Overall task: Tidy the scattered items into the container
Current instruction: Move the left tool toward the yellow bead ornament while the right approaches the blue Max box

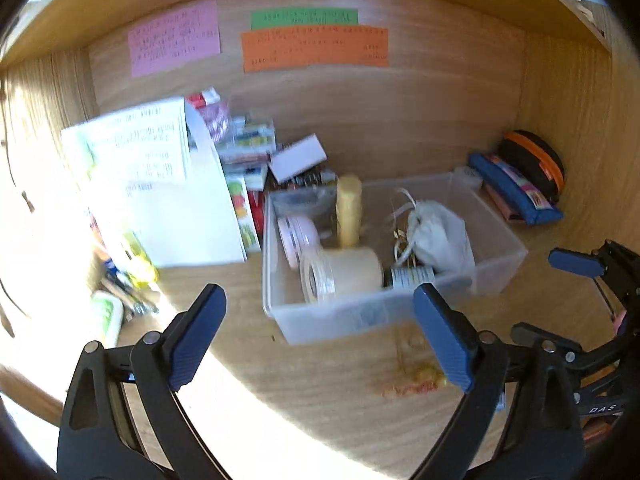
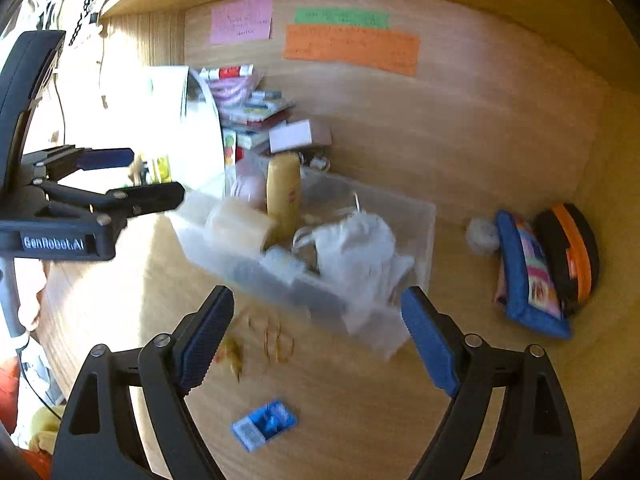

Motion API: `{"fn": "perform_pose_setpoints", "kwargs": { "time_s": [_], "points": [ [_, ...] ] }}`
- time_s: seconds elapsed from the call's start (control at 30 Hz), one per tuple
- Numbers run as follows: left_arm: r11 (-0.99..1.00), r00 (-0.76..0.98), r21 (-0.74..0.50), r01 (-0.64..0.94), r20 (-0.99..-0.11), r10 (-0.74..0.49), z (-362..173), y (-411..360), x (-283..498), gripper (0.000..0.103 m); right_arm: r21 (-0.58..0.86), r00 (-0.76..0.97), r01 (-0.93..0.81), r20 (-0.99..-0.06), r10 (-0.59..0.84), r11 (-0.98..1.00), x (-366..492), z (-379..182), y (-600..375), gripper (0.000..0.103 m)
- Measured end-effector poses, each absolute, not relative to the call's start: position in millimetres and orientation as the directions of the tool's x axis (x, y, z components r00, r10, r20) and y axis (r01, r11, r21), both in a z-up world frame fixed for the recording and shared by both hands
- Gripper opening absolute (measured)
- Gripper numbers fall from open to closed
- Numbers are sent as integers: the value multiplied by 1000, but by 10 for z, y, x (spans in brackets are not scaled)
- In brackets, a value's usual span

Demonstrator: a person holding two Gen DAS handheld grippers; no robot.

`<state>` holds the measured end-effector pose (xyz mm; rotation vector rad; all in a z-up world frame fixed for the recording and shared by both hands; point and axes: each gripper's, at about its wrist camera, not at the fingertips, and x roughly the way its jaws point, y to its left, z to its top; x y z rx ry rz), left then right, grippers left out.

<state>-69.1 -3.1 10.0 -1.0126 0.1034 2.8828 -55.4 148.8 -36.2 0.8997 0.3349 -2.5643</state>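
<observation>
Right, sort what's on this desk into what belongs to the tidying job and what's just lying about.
Part of the job:
- clear container
- loose rubber bands on the desk in front of it
- small blue packet
- both open grippers, left and right

Lying about:
- coloured notes on the back panel
- stack of boxes
- blue pouch and black-orange case

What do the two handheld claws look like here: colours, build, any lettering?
Both match: the left claw and right claw have black plastic arms with triangular cut-outs, silver pivot pins, and ribbed blue pads on the fingertips. Seen from the right wrist, the left claw's body carries white "GenRobot.AI" lettering; "DAS" shows on the right one from the left wrist.
</observation>
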Motion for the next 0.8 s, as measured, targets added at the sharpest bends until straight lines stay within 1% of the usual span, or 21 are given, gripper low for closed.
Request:
{"fn": "perform_pose_setpoints", "kwargs": {
  "time_s": [0.27,0.47,0.6,0.73,0.8],
  "points": [
    [-992,-710,1,-127,-698,90,-267,12,-615,95,-78,-627,471,-731,-271,-879,-341,-825,1551,84],
    [-987,-659,-16,-162,-742,120,-514,136,-586,95,-54,-582,503,-759,-291,-863,-257,-1005,1528,84],
    [-983,-632,-19,-182,-764,132,-618,221,-588,95,-64,-570,518,-770,-288,-853,-256,-1091,1470,83],
    [-978,-620,-10,-208,-772,140,-676,320,-571,95,-53,-544,542,-783,-302,-838,-272,-1159,1417,80],
    [-976,-616,-4,-218,-775,141,-704,367,-579,95,-50,-531,563,-787,-315,-825,-267,-1174,1392,69]
  ]
}}
